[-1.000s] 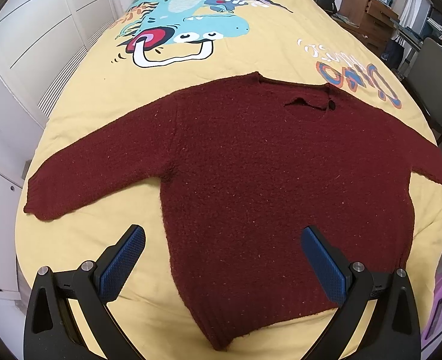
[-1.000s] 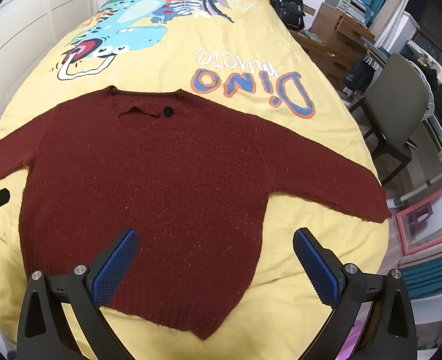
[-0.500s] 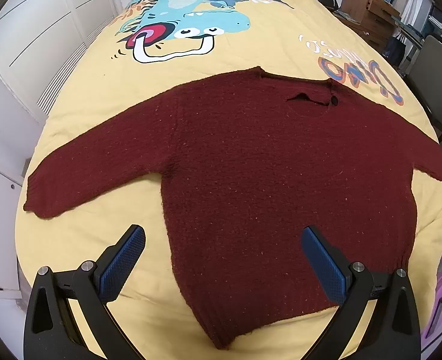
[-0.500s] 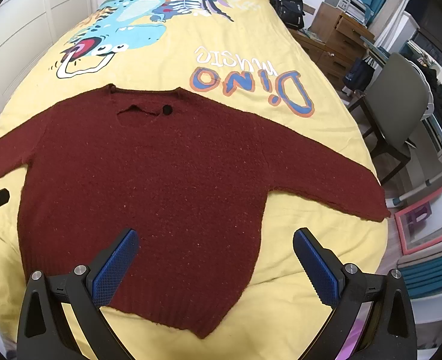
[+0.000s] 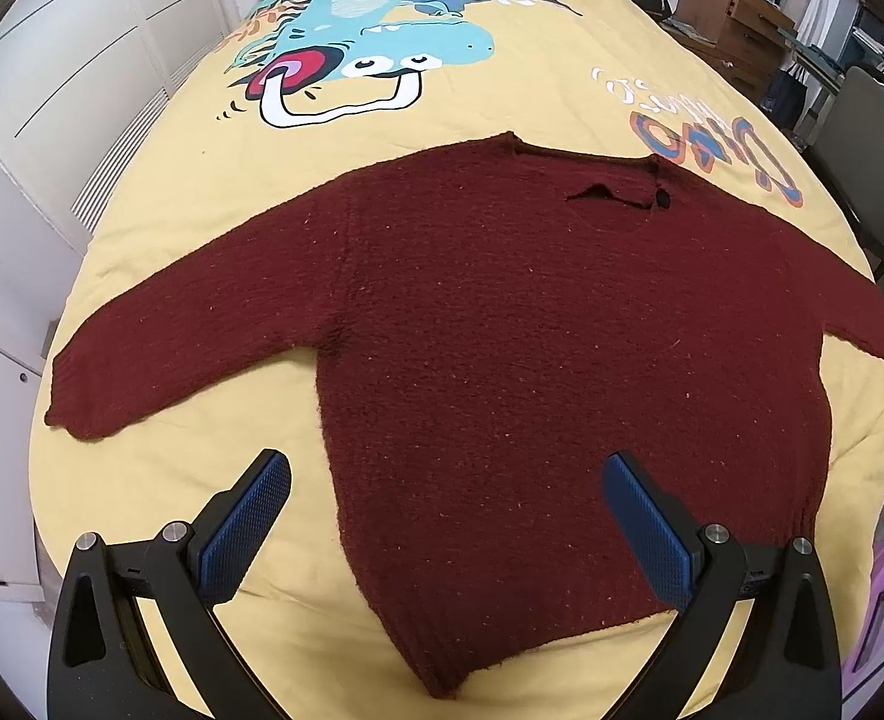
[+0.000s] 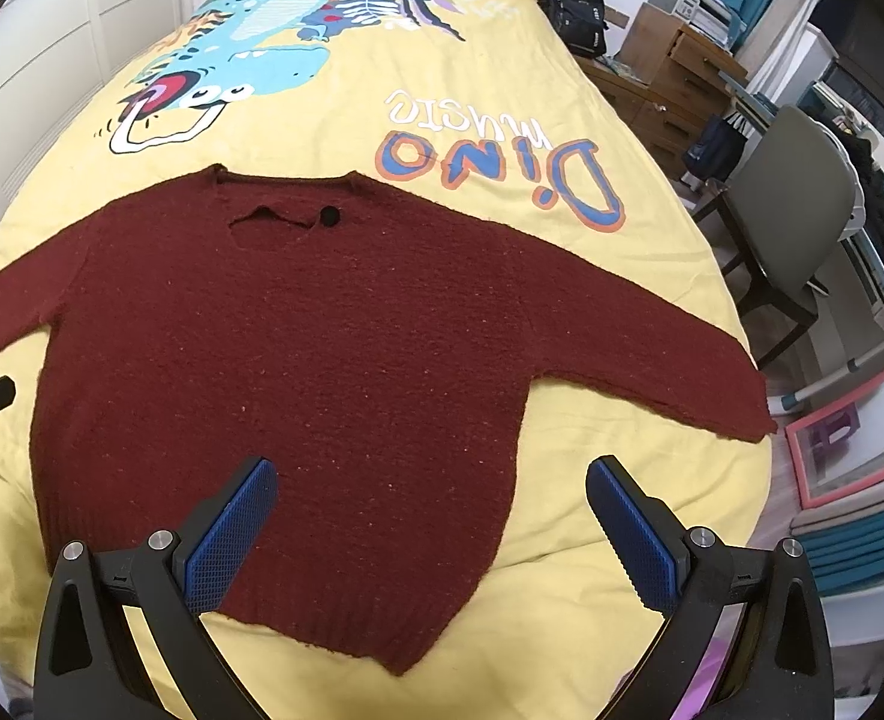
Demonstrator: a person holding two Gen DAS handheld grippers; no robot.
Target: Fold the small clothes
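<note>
Since a second ago we note both views creeping slightly forward; nothing else shifted. Sweater (image 5: 502,360) lies flat on the bed (image 5: 172,228), collar away from us, sleeves spread sideways. Left gripper (image 5: 445,501) and right gripper (image 6: 430,507) hang wide open, empty, above the hem, each nearest its own sleeve. We judge sleeves fold first.

Both my grippers spread wide
My left gripper (image 5: 447,519) and right gripper (image 6: 431,525) hover with fingers apart, gripping nothing.
</note>
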